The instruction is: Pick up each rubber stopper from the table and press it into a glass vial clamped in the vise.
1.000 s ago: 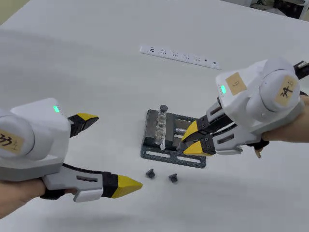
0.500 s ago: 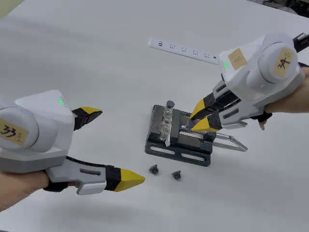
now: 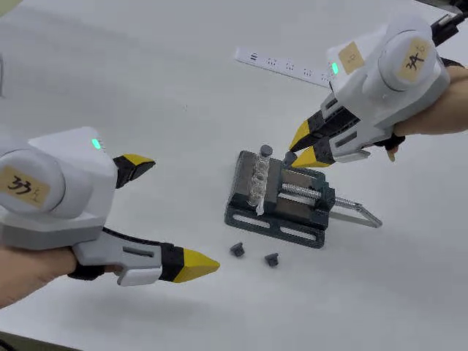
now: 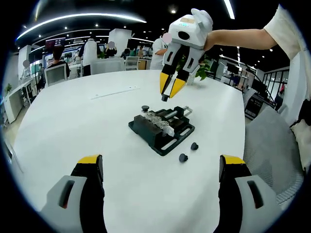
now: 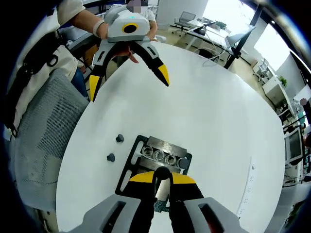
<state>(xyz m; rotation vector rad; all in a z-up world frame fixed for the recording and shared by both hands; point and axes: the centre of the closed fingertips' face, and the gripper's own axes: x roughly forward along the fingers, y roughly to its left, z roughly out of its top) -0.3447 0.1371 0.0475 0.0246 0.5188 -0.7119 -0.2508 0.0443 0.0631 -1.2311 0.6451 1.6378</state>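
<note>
Raised over the vise (image 3: 307, 213), right claw (image 3: 295, 155) pinches a stopper (image 3: 290, 156).

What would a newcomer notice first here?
The black vise mid-table, clamping a row of glass vials, with the right hand-held gripper just above it, shut on a rubber stopper. Next come the left hand-held gripper, wide open at the near left, and two loose stoppers on the table in front of the vise.
</note>
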